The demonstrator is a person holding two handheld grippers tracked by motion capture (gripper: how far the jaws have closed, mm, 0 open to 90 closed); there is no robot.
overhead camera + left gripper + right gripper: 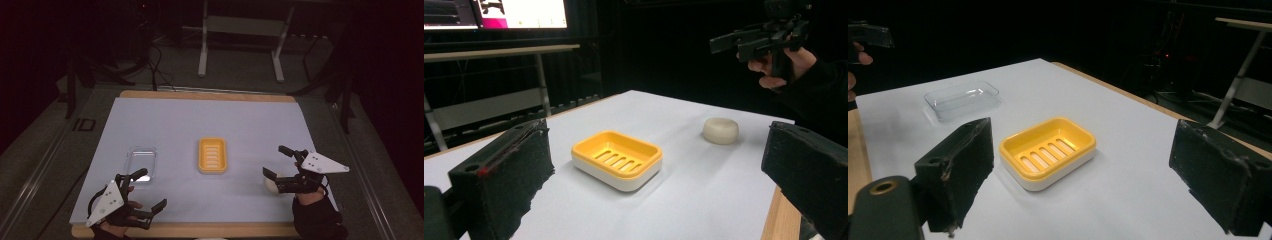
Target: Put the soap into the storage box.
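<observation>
One yellow soap dish (212,155), one clear lid (141,161) (transparent), one soap bar (721,130).

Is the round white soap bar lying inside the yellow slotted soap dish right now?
No, the round white soap bar lies on the pale table cover apart from the yellow slotted soap dish, whose tray holds nothing.

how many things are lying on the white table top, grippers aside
3: a clear lid at the left, a yellow soap dish in the middle, and a pale soap bar partly behind the right gripper.
</observation>
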